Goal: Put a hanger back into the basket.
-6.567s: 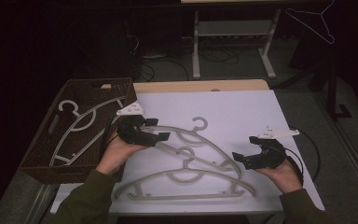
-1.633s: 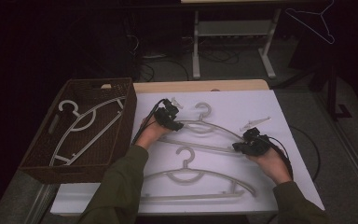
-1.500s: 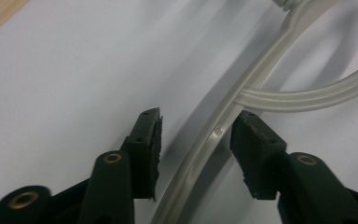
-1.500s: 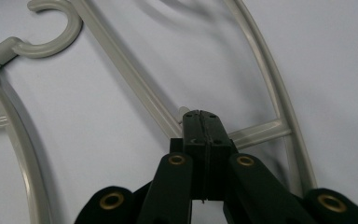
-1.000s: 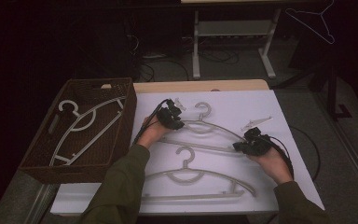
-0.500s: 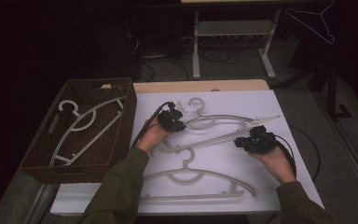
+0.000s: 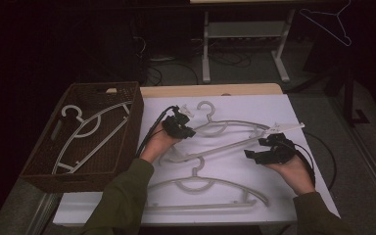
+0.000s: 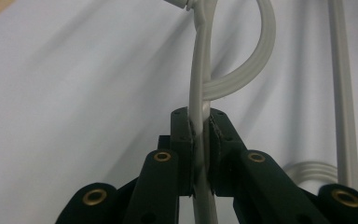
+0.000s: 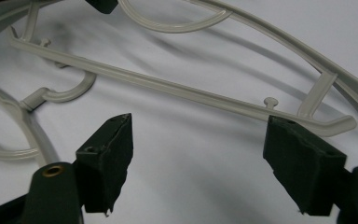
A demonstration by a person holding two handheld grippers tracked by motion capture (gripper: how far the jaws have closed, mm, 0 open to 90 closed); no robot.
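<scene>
Left gripper [image 7: 178,124]: jaws clamped on the upper hanger [image 7: 235,128] near its hook, now tilting it off the counter [image 7: 303,196].
Right gripper [image 7: 267,152]: just let go, jaws wide, hanger bar just beyond them.
Meaning: likely bound for the basket [image 7: 54,171].

The person wears dark green sleeves and has bare hands. Each hand has a black gripper: the left gripper [image 7: 178,125] and the right gripper [image 7: 269,150]. A thin black cable hangs from each one. Up close, the jaws are black blocks with rough pads [image 9: 109,158] and small gold rings [image 8: 162,156] at the joints
</scene>
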